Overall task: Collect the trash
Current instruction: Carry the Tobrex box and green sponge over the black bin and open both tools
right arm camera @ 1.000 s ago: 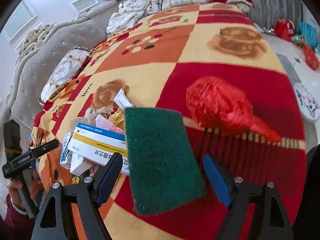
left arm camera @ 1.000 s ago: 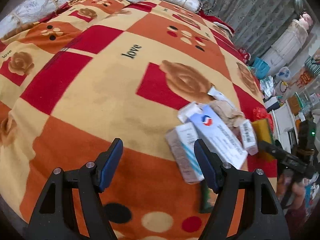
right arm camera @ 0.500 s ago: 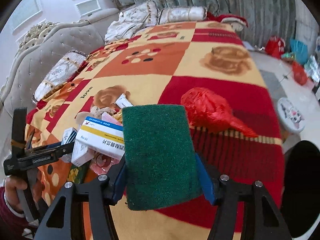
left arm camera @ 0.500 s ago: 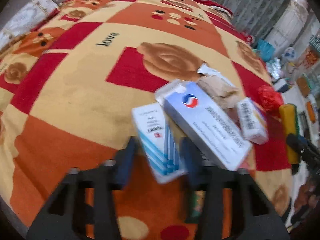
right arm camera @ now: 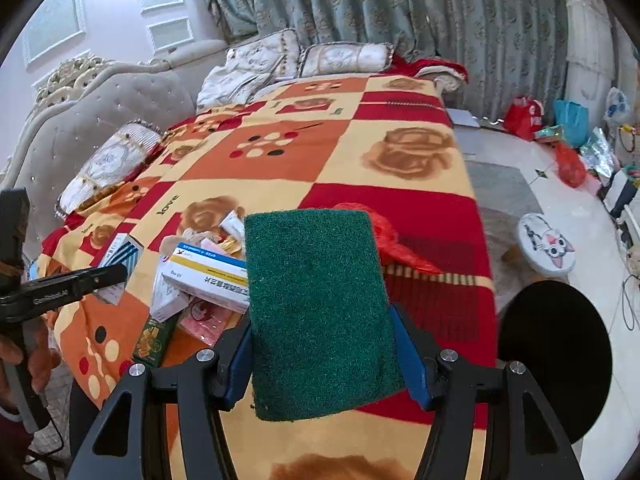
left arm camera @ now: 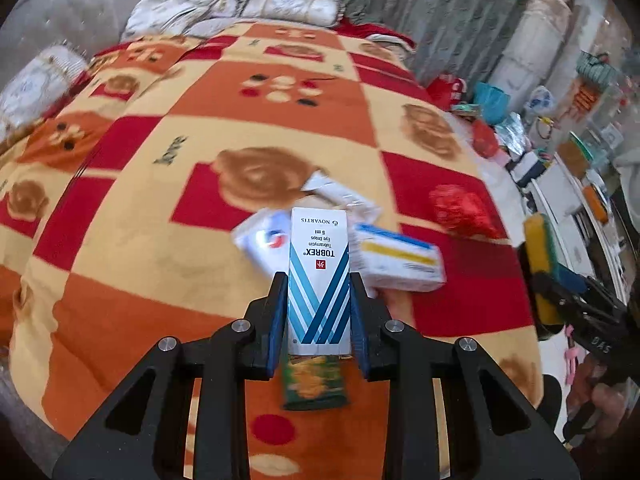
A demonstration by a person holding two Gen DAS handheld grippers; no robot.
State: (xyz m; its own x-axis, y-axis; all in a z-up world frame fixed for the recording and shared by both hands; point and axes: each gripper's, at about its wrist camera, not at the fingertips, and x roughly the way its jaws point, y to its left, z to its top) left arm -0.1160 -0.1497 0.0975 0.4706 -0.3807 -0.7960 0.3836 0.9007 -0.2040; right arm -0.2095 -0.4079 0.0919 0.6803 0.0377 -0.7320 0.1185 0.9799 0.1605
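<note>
Left claw [left arm camera: 319,300]: jaws closing, blue pads pressed on both long sides of the eye-drops box [left arm camera: 319,276], which was lifted clear of the bed.
Right claw [right arm camera: 320,344]: clamped on the green scouring sponge [right arm camera: 320,312], its green face toward the camera; in the left wrist view its yellow side [left arm camera: 538,256] showed at the right edge.
Bed [right arm camera: 400,132]: covered by a checked orange, red and cream blanket with rose prints and the word "love".
Remaining trash: a loose heap on the blanket near the bed's foot, just beyond both claws.
Yellow-striped box [right arm camera: 208,276]: lying on top of the heap, touching the left edge of the sponge in the right wrist view.
Red plastic bag [left arm camera: 460,210]: on a red square of the blanket, beside the heap; mostly hidden behind the sponge in the right wrist view.
Dark green packet [left arm camera: 314,380]: flat on the blanket directly under the held box, print blurred.
Pink wrapper [right arm camera: 204,320]: partly under the yellow-striped box.
White-blue box [left arm camera: 264,240]: behind the held box, blurred, only a red-blue logo readable.
Crumpled paper and small white pack [right arm camera: 232,224]: at the heap's far side, hard to make out.
Floor clutter [right arm camera: 572,136]: bags and packets by the curtain, well apart from the bed.
Cat-face stool [right arm camera: 546,244]: on the floor right of the bed.
Person's hand [right arm camera: 28,356]: cut off at the left edge, on the left claw's handle.
</note>
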